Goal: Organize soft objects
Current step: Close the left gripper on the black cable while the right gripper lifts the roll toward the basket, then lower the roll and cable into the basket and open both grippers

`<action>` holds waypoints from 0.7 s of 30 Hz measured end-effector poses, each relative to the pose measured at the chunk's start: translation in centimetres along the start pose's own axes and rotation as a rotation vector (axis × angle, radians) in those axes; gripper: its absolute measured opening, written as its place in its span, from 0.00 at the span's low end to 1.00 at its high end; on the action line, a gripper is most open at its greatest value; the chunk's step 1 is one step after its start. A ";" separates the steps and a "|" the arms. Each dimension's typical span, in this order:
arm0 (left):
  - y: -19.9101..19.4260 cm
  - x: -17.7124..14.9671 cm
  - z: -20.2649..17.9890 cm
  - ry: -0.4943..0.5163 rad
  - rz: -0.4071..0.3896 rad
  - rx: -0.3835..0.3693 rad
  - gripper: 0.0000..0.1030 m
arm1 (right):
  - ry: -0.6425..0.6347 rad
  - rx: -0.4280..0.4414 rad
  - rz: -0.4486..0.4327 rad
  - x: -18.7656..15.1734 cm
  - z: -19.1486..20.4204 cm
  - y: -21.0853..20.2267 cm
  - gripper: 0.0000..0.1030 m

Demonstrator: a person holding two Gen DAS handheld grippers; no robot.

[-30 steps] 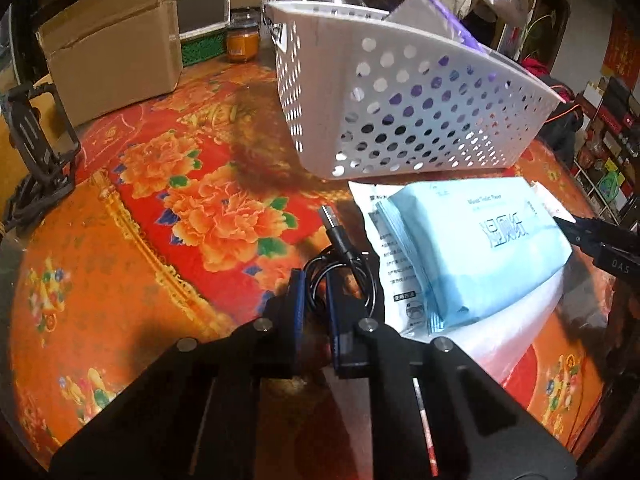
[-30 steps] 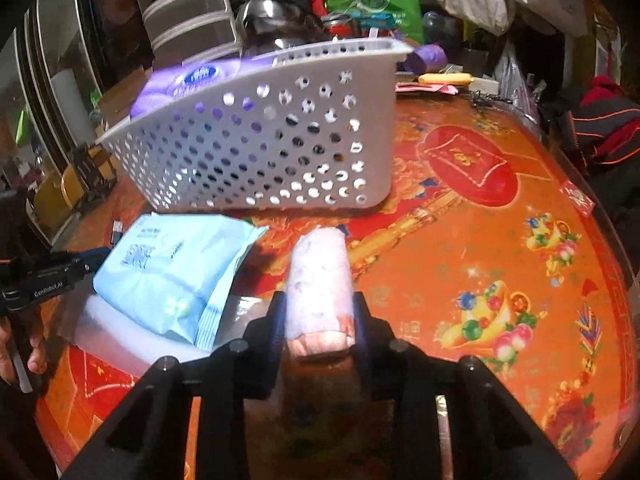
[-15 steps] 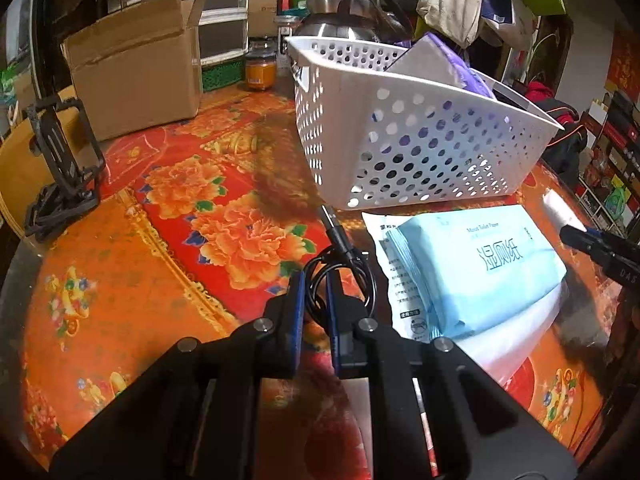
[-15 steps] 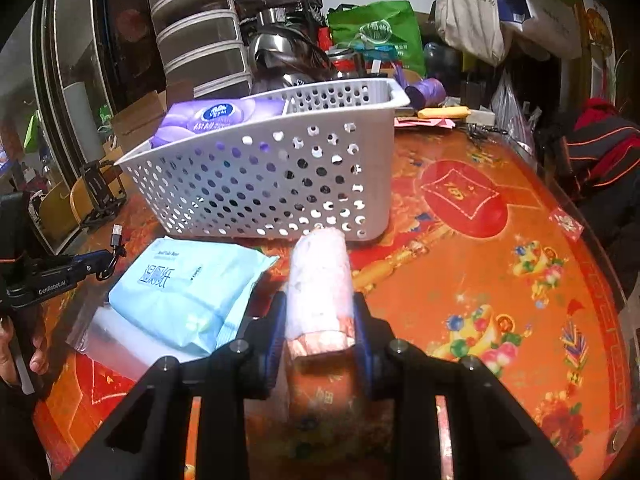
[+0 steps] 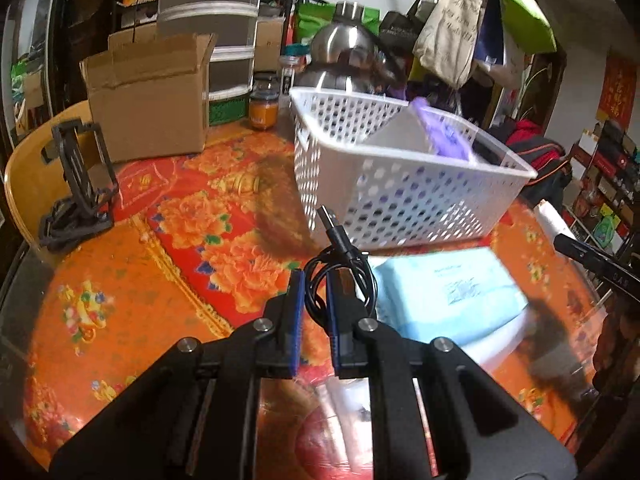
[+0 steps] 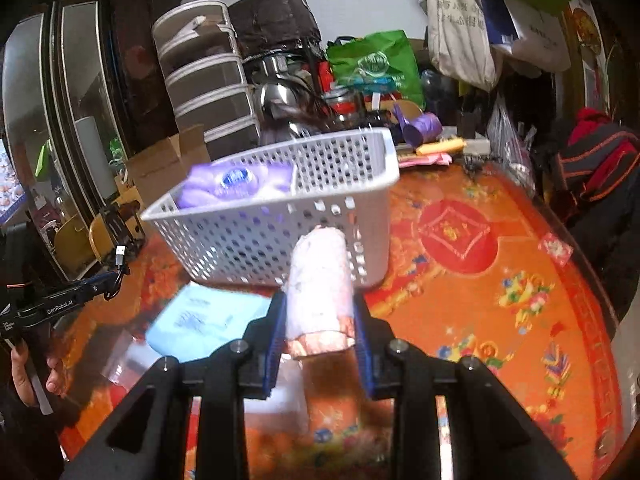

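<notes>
My left gripper (image 5: 313, 280) is shut on a coiled black USB cable (image 5: 340, 264), whose plug sticks up toward the white perforated basket (image 5: 400, 200). Between the blue pads of my right gripper (image 6: 320, 304) sits a pinkish-white rolled cloth (image 6: 320, 280), gripped and lifted off the table in front of the basket (image 6: 280, 232). A purple tissue pack (image 6: 236, 182) lies inside the basket. A light blue wet-wipe pack (image 5: 444, 292) rests on a clear plastic bag on the table, below both grippers. The left gripper with its cable (image 6: 116, 264) shows at the left of the right wrist view.
The round table (image 6: 500, 280) has an orange-red floral cover. A cardboard box (image 5: 152, 108), an orange jar (image 5: 264, 106) and a black stand (image 5: 76, 184) are at the left. Steel pots and drawer units stand behind the basket. A person's hand (image 6: 40, 368) is at lower left.
Both grippers have risen with their loads. The basket's top edge and its inside now show more, and the wipe pack has dropped lower in both views.
</notes>
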State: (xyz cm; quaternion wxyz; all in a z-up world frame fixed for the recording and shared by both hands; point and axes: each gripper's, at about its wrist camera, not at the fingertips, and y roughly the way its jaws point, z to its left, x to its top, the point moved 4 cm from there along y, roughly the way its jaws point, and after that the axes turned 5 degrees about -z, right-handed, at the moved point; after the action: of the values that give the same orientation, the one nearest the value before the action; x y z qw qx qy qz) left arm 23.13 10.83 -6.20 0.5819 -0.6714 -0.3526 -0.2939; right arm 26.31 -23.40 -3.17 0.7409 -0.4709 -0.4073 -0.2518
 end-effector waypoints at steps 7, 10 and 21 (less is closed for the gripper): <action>-2.4 5.8 -1.8 0.021 -0.062 -0.011 0.09 | -0.017 -0.002 0.011 5.2 1.0 0.8 0.29; -1.7 9.0 -2.8 0.021 -0.059 -0.021 0.09 | -0.030 -0.022 0.032 7.5 1.1 2.4 0.29; 8.5 17.4 -4.6 0.021 0.058 0.026 0.09 | -0.020 -0.139 0.128 12.1 -1.6 10.6 0.29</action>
State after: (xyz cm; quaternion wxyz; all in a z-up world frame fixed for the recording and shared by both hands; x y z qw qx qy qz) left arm 40.25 7.92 3.62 0.6025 -0.6706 -0.3306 -0.2794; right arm 41.48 -20.13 1.43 0.7171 -0.5487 -0.3651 -0.2268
